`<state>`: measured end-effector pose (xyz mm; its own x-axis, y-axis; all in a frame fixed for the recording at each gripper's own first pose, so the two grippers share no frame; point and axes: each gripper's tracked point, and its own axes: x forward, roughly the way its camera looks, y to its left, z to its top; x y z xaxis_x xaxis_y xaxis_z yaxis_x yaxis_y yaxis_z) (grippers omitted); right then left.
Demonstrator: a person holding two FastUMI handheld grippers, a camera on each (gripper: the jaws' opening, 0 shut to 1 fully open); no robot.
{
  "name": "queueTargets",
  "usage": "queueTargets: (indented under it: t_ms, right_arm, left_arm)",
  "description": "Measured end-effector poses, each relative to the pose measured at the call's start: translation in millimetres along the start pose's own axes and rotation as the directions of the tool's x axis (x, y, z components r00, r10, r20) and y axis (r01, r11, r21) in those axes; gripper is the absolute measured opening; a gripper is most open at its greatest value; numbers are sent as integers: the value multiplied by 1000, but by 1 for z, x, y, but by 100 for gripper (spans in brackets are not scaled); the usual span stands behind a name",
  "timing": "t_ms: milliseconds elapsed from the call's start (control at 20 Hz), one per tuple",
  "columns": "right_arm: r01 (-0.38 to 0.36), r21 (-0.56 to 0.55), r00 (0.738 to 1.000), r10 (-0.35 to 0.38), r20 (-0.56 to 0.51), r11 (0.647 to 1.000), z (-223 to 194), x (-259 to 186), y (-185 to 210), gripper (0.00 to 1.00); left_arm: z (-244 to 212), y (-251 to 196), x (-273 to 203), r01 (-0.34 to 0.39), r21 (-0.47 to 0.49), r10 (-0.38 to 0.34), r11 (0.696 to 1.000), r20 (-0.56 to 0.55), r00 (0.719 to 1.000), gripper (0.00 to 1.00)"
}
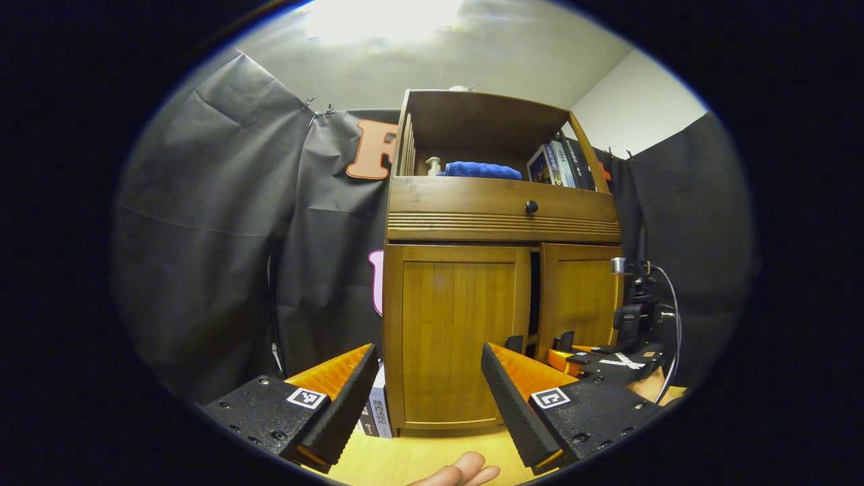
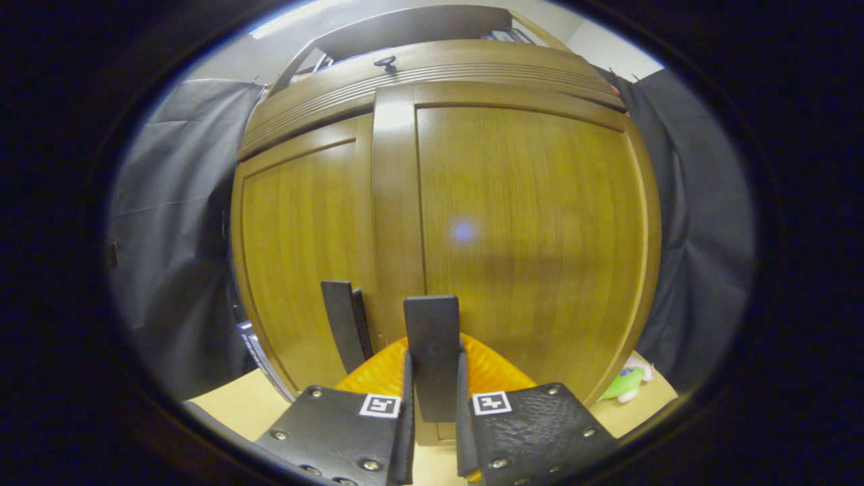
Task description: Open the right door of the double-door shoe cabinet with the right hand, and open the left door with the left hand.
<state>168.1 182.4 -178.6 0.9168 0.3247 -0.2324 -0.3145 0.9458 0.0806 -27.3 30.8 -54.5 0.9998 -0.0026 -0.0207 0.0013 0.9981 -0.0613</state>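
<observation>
Double-door shoe cabinet point(image 1: 499, 270), wood, standing on a pale surface point(image 1: 432, 455) at centre of the left gripper view. Left door point(image 1: 455, 334) flush; right door point(image 1: 579, 297) at 3 o'clock of it, a dark gap between them. Drawer knob point(image 1: 531, 206) at 12 o'clock; open shelf above holds a blue cloth point(image 1: 479, 170), a small bottle point(image 1: 433, 165) and books point(image 1: 557, 164). Left gripper point(image 1: 426, 378): fingers spread wide, holding nothing, well short of the left door. Right gripper point(image 2: 433, 405): fingers drawn close on the dark handle point(image 2: 432, 354) of the right door point(image 2: 526, 243); a second handle point(image 2: 345, 324) at 10 o'clock on the left door point(image 2: 300, 256).
</observation>
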Motion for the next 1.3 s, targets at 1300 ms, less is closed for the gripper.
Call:
queueTargets:
  t_ms: [1300]
  right_arm:
    - [-60,36,998,60,15,998,-3,-134,-67,24]
  left_arm:
    - [-1,-52,-18,25,-49,-26,998,-31,999,91]
